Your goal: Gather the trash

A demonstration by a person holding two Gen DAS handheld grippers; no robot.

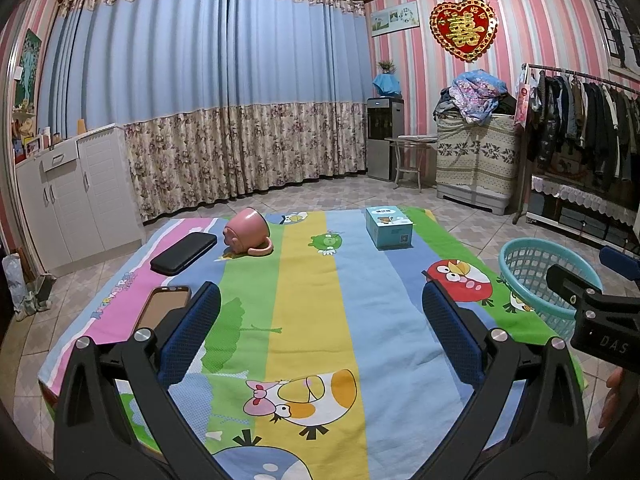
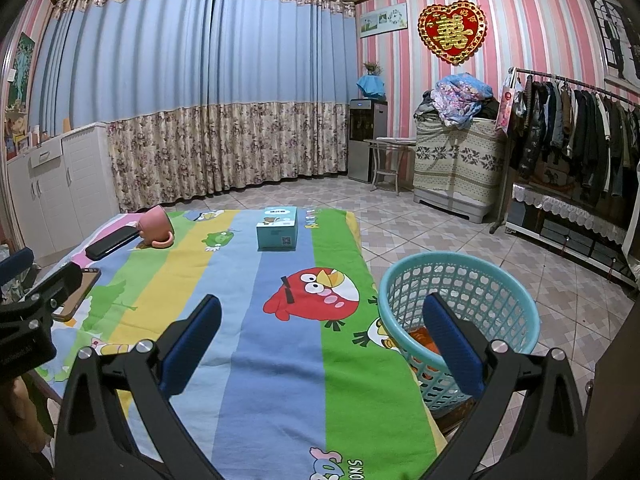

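the box [image 1: 389,227] upper right of centre looks light, stiff cardboard, best pinched across its short sides; left gripper [image 1: 320,312] and right gripper [image 2: 322,320] both spread wide, empty.

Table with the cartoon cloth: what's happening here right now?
A person holds two grippers over the table; the left gripper and right gripper are both open and empty. On the cloth lie a tipped pink mug, a black case, a phone and a blue box. A teal basket stands at the table's right edge with something orange inside.
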